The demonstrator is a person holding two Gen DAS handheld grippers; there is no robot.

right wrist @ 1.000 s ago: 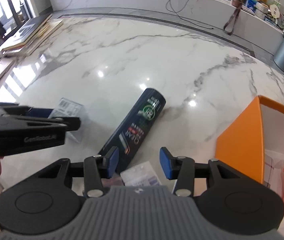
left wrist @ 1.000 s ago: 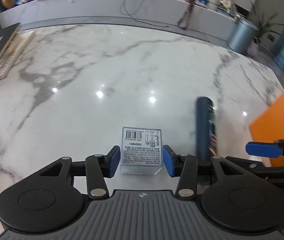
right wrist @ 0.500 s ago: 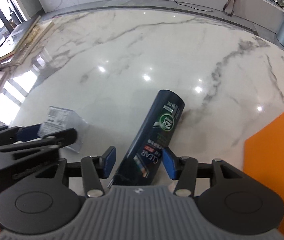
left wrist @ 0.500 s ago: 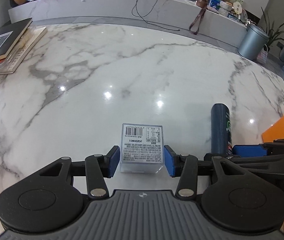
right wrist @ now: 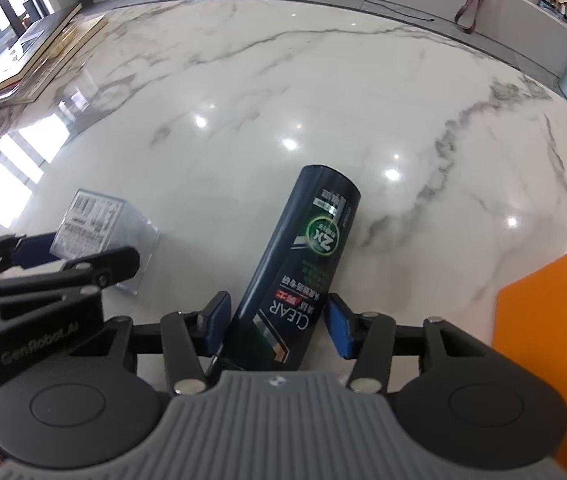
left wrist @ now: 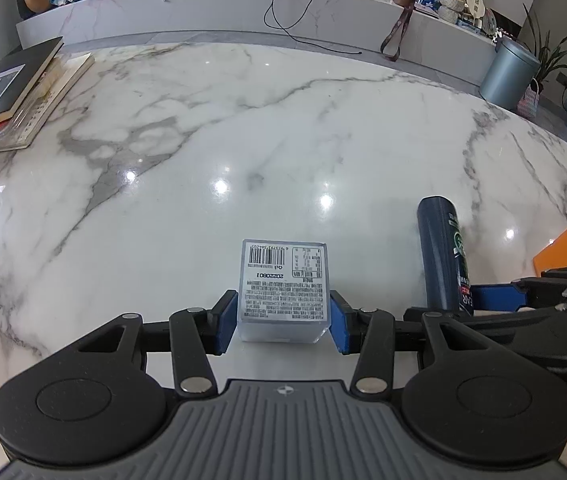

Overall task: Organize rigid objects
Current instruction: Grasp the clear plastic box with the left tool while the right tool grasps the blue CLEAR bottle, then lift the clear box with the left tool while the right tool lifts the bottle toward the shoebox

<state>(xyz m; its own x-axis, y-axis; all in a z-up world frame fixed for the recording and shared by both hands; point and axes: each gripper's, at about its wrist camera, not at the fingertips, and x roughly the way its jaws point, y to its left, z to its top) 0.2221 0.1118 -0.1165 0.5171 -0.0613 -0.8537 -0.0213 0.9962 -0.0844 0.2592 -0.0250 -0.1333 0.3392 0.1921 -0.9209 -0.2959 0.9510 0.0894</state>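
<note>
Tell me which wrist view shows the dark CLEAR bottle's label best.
The right wrist view: the dark bottle lies lengthwise between the right gripper fingers, its label readable. The left wrist view shows only its narrow side at the right edge, partly hidden.

1. We see the box [left wrist: 284, 286] on the table [left wrist: 243, 152], between the left gripper's [left wrist: 284, 322] fingers.
2. The bottle [left wrist: 441, 252] lies right of the box, apart from it, between the right gripper's [right wrist: 275, 325] fingers.
3. The bin [right wrist: 555, 320] stands right of the bottle.
4. Books [left wrist: 11, 92] lie far left.
</note>
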